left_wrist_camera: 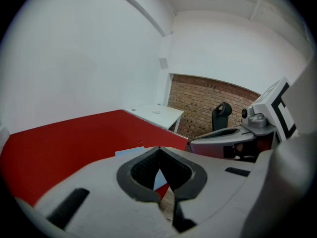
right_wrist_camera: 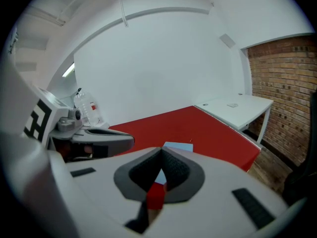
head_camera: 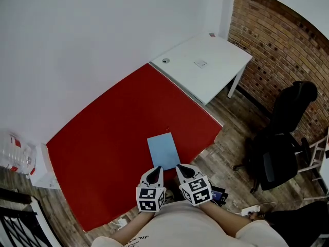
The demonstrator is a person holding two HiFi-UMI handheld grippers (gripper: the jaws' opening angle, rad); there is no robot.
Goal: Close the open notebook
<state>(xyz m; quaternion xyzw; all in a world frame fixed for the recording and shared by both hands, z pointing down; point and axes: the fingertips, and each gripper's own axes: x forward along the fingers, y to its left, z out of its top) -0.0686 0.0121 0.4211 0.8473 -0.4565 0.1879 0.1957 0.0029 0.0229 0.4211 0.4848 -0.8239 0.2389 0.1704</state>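
At the bottom of the head view, over the person's pale shirt, the left gripper (head_camera: 155,169) and the right gripper (head_camera: 181,167) hang side by side above the near edge of the red table (head_camera: 103,138). Each claw is pressed together at the tips with nothing in it, and neither touches anything. Just beyond the tips lies the notebook (head_camera: 163,151), a thin light-blue rectangle flat on the red surface near the table's front edge and a little right of its middle. From here it reads as one plain panel, so whether it lies spread open or its cover is already down cannot be made out, and no spine, fold or page edge shows. It is judged light, thin and bendable, likely to skate on the smooth tabletop if pushed. A sensible hold would be a pinch on the free edge of a cover, with the other claw pressing the opposite side down to keep the book in place. In both gripper views the claws' own grey bodies cover most of the notebook, leaving only a sliver of blue. Farther back a white desk (head_camera: 205,66) butts against the red table's far corner, carrying two small items too tiny to name. A black office chair (head_camera: 280,148) stands on the wooden floor before a brick wall (head_camera: 277,40), and a clear plastic bottle (head_camera: 13,156) at the far left is cut off by the frame.
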